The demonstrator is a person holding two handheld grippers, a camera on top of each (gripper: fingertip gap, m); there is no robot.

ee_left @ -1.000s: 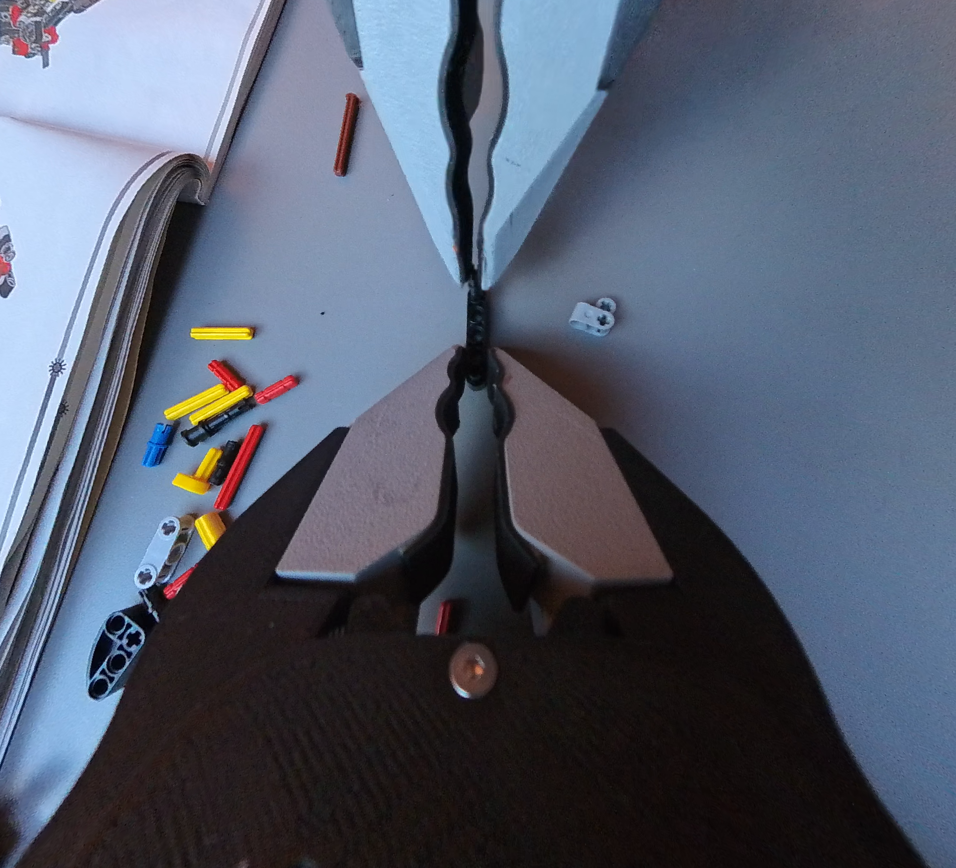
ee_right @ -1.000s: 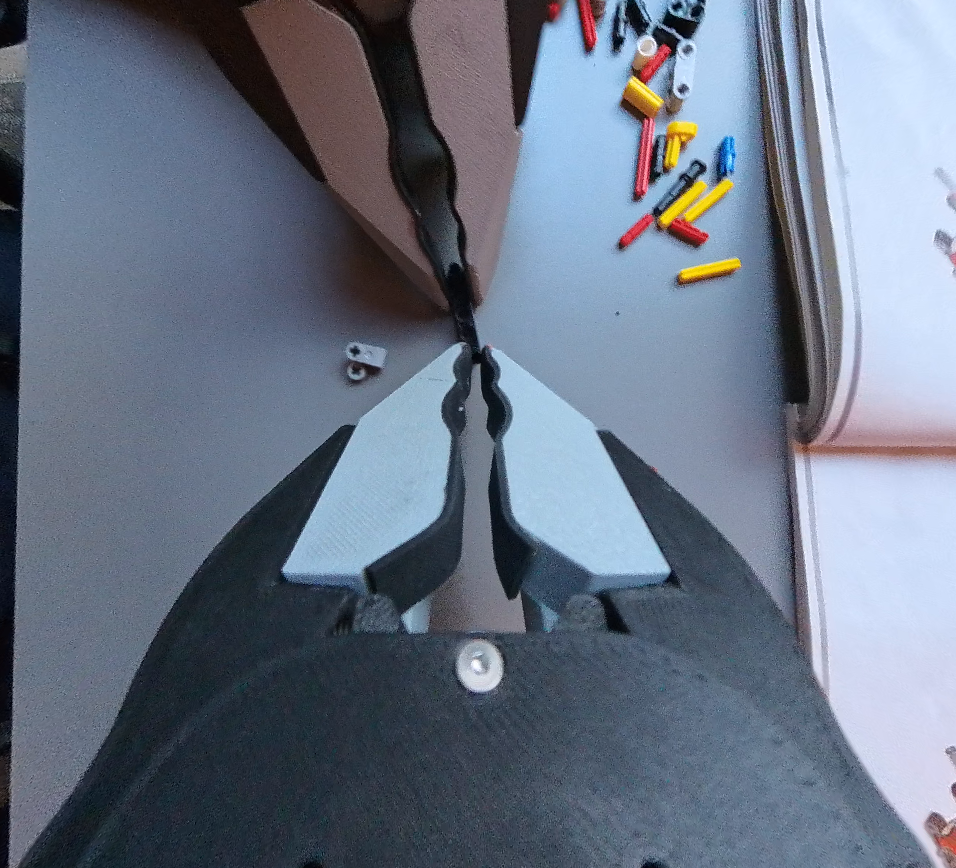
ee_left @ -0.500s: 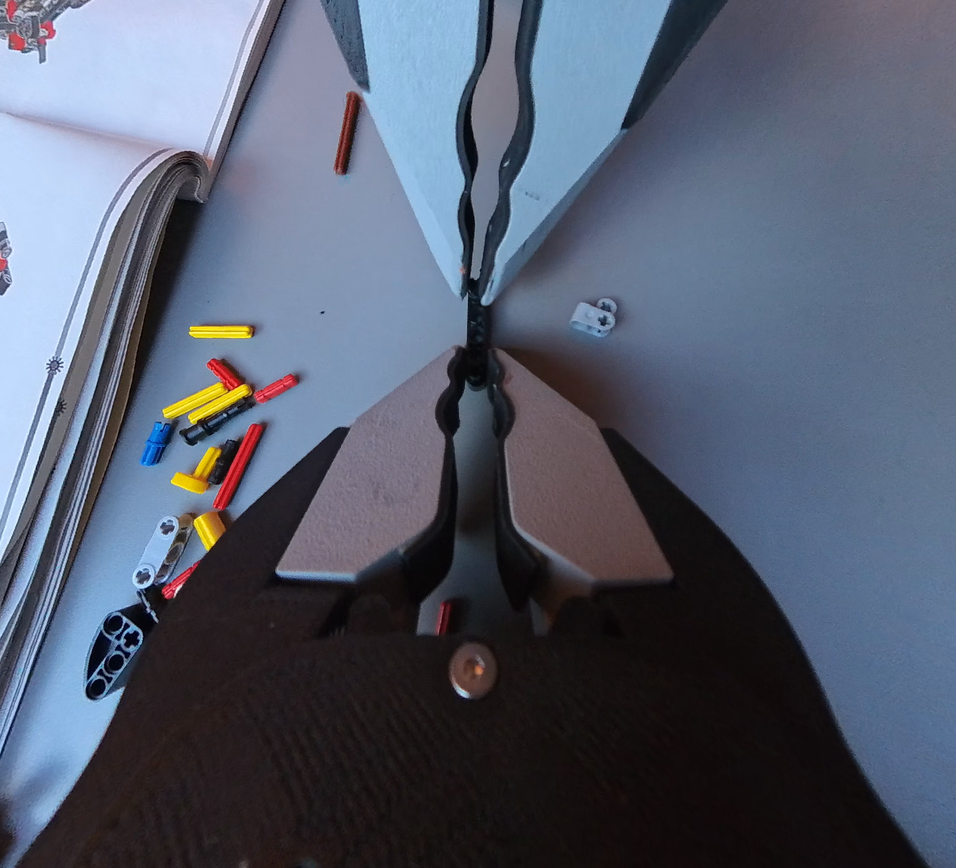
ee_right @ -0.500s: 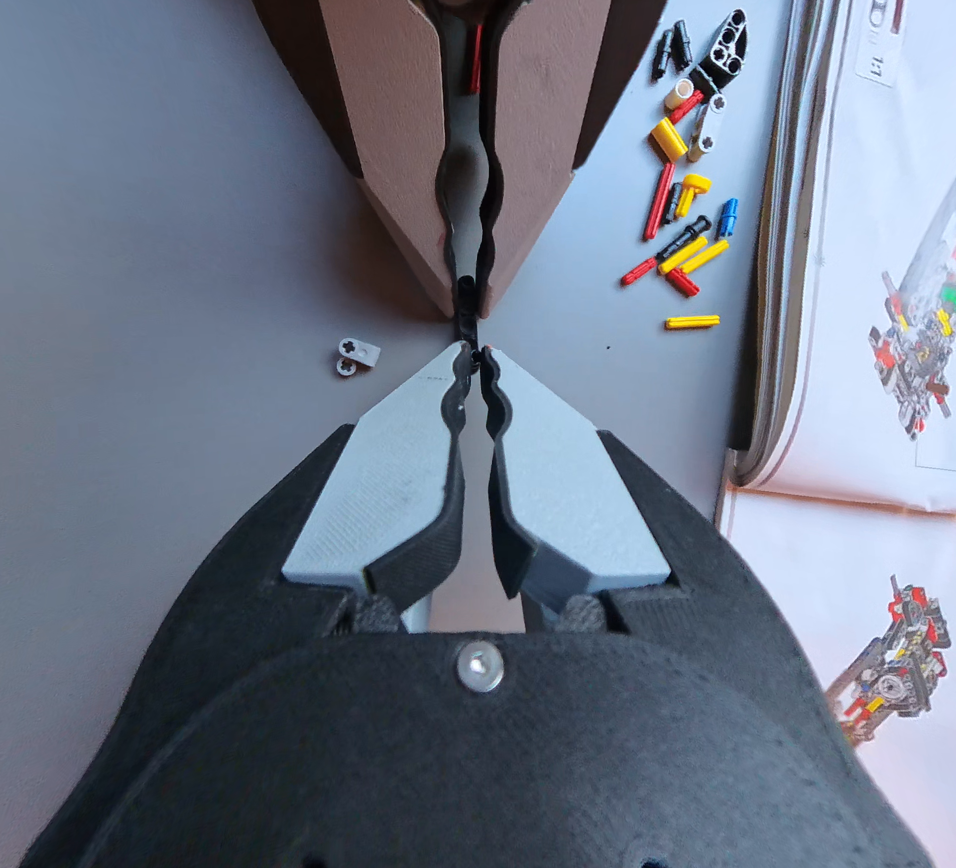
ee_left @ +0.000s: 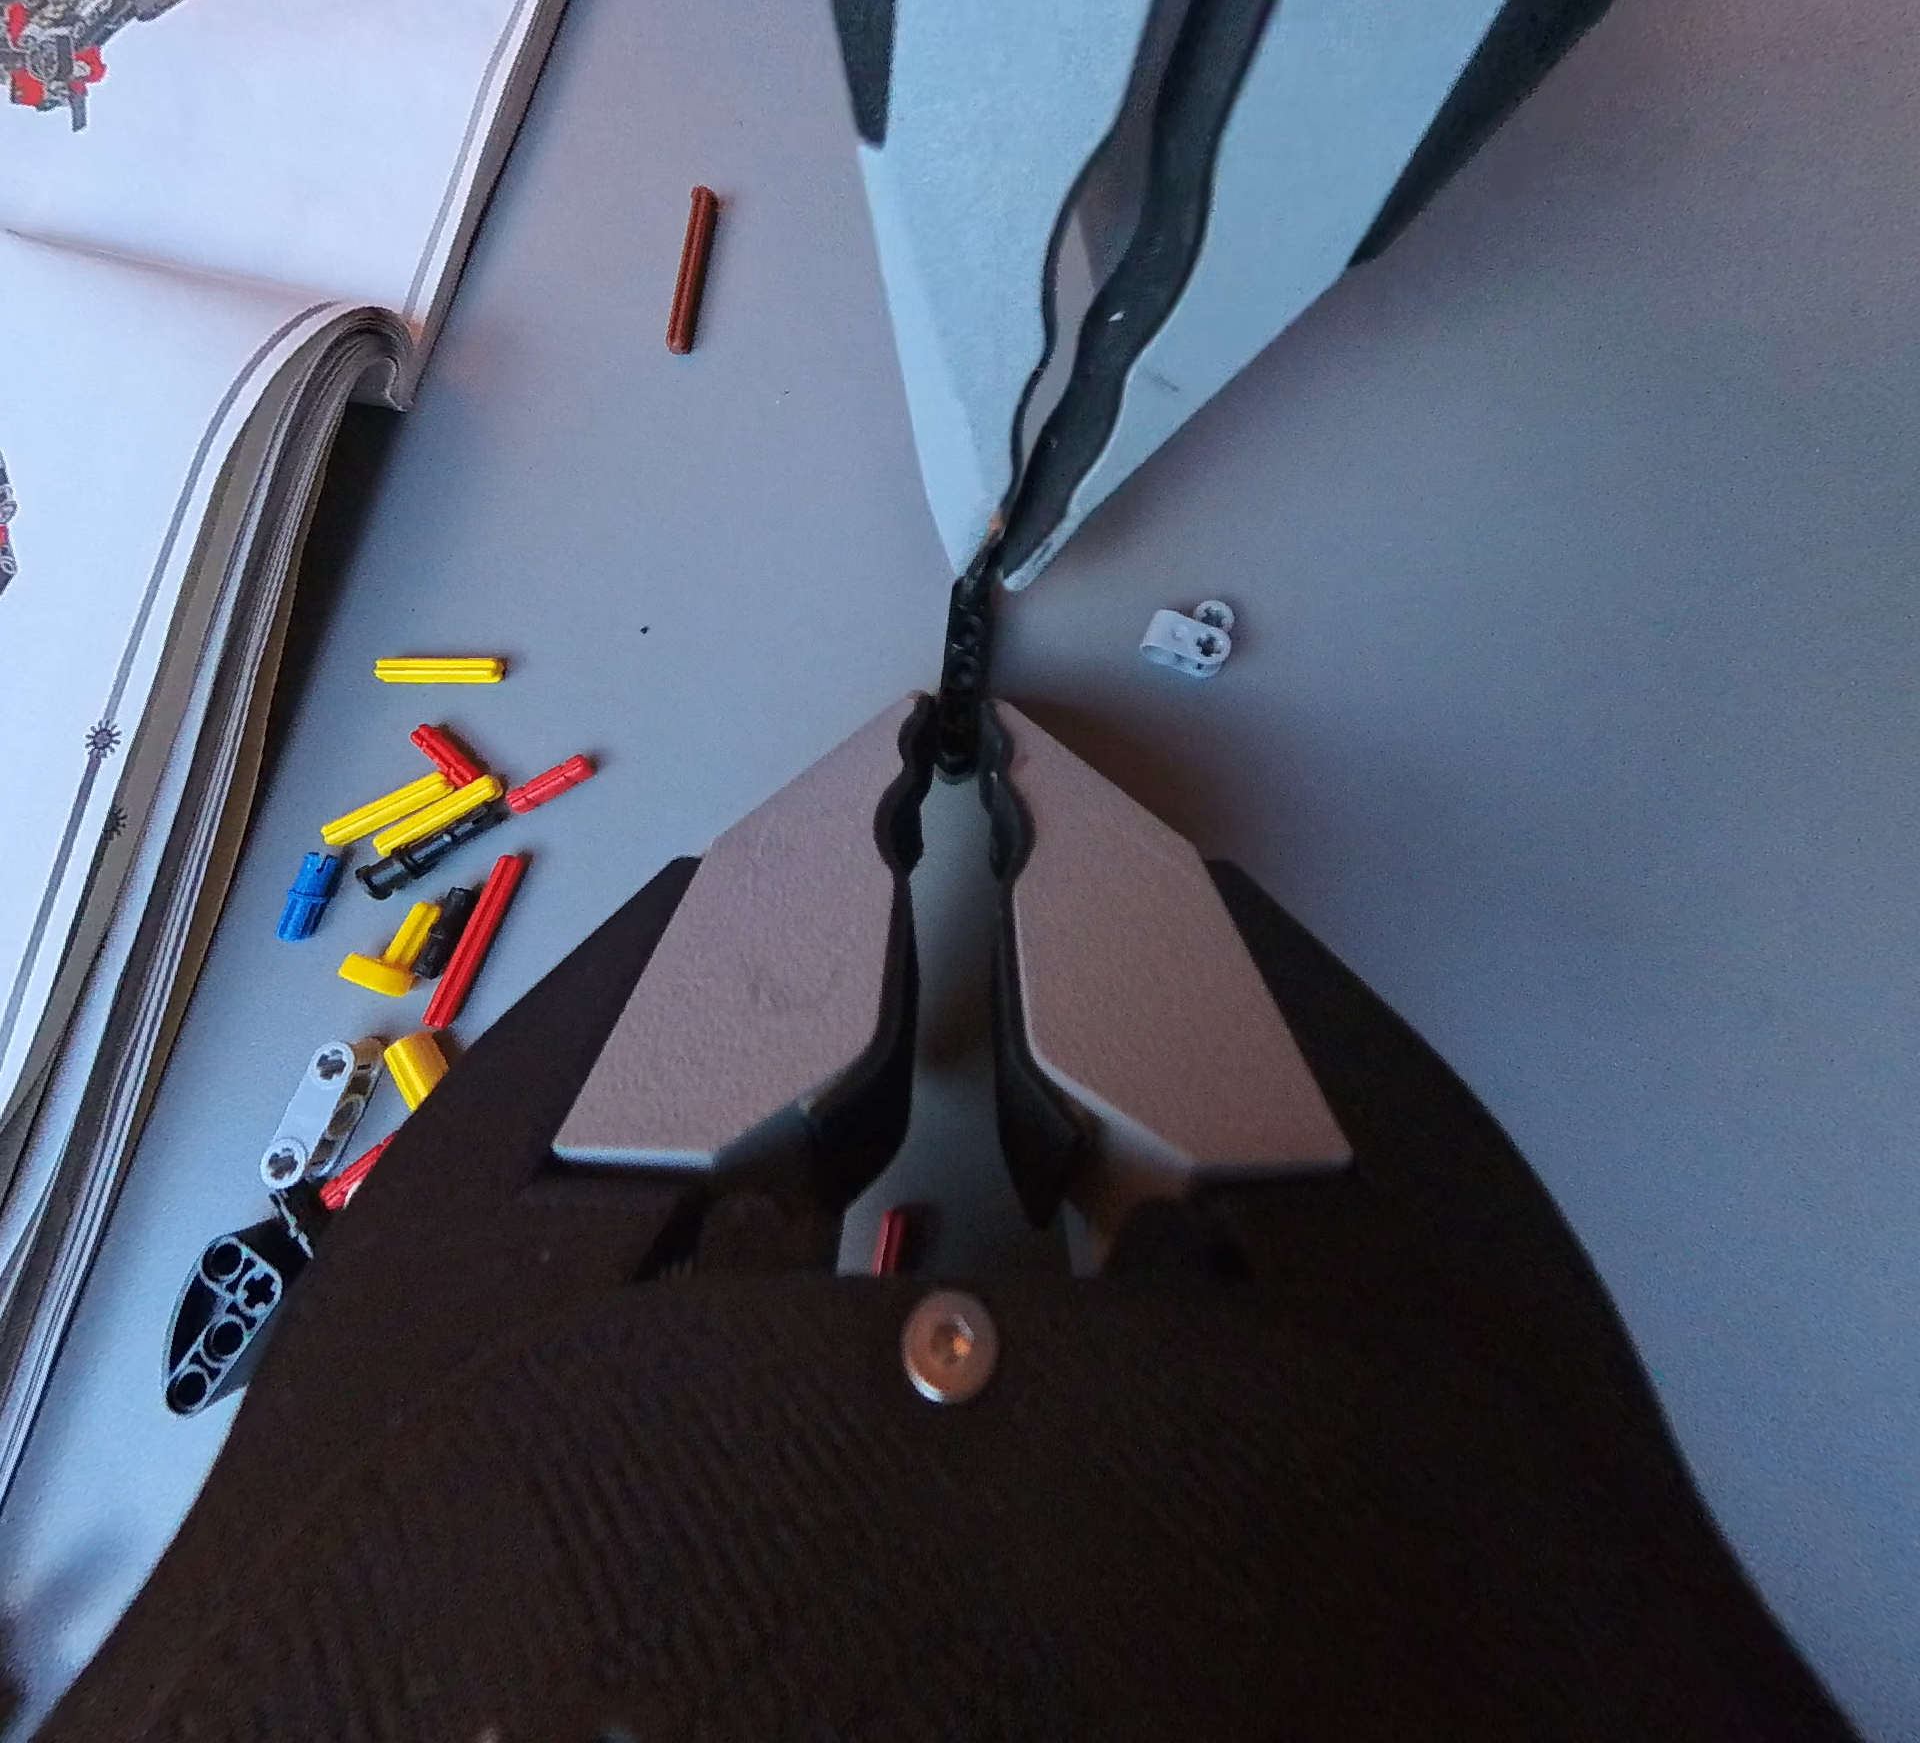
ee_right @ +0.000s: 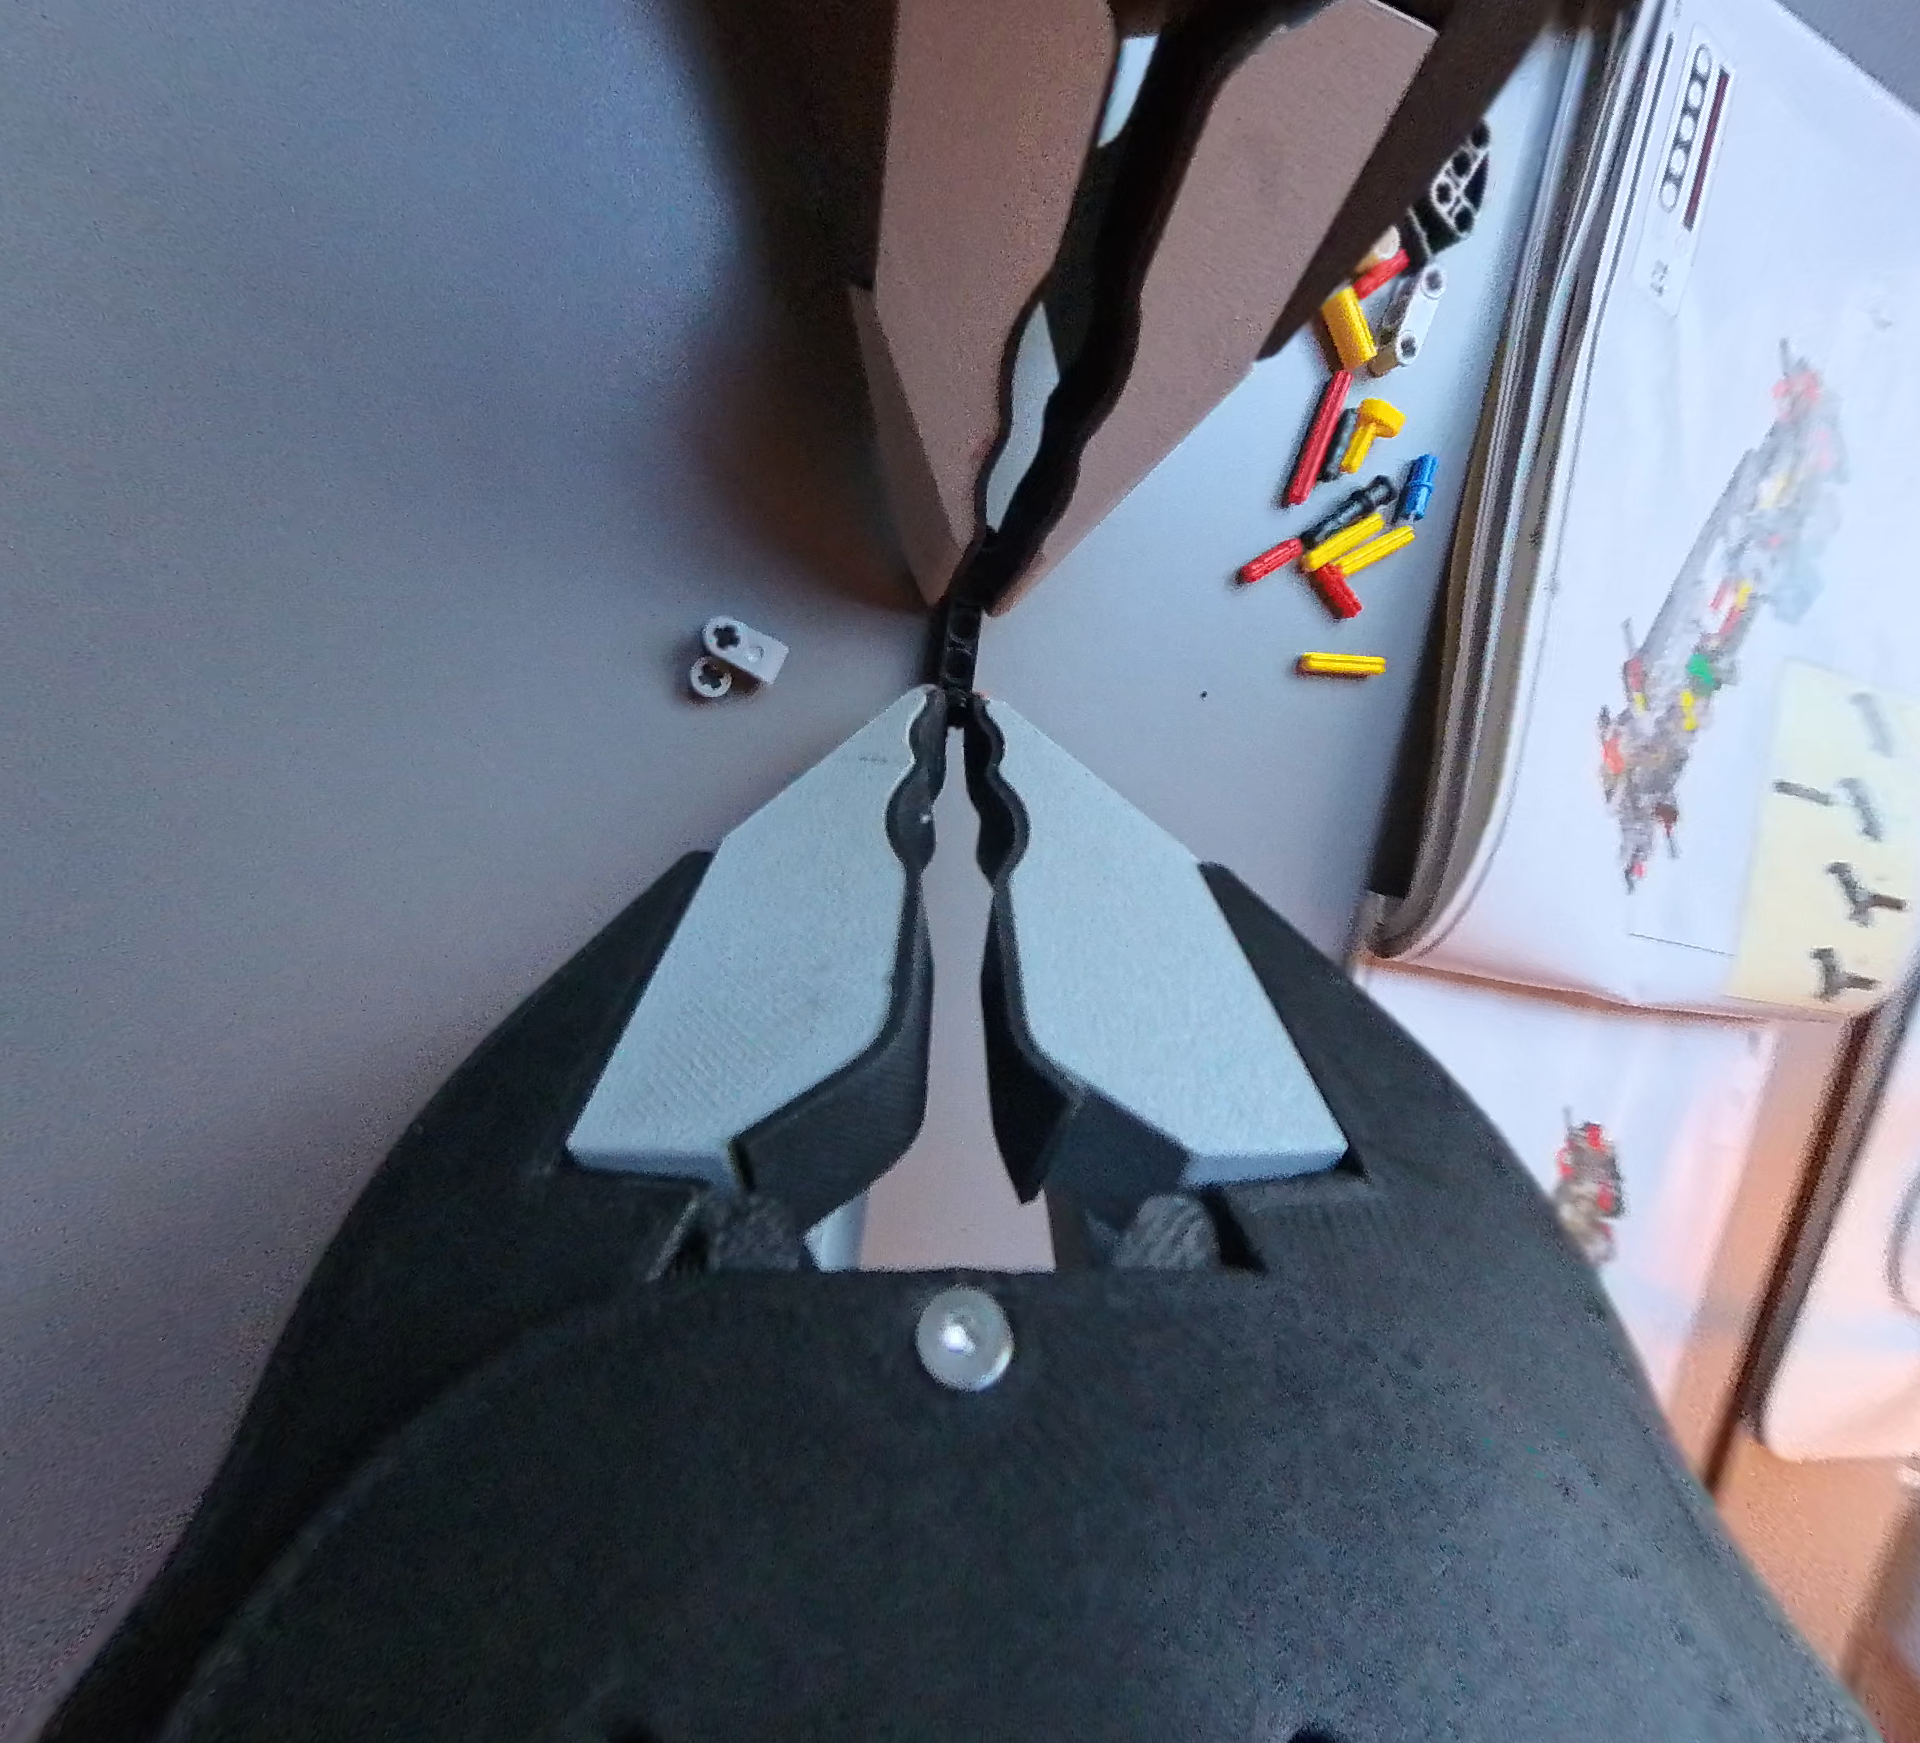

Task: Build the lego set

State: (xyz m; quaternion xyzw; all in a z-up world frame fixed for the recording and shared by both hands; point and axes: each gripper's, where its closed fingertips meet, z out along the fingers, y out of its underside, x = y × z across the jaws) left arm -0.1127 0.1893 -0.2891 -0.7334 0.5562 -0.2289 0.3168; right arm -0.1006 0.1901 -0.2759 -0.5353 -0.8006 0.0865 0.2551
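Left wrist view: the left gripper (ee_left: 956,737) has its brown fingers pinched on one end of a black holed beam (ee_left: 964,644), and the right gripper's pale fingers (ee_left: 977,405) clamp the far end, above the grey surface (ee_left: 1558,758). A grey connector (ee_left: 1192,640) lies just beside it.

Right wrist view: the right gripper (ee_right: 954,701) is closed tight on the beam's near end; coloured pins (ee_right: 1340,540) lie beside an open booklet (ee_right: 1714,550).

A hobby table or desk at somebody's home or office: an open instruction booklet (ee_left: 187,166) is lying on a grey tabletop (ee_left: 1558,758), beside small plastic building-set pins (ee_left: 436,820).
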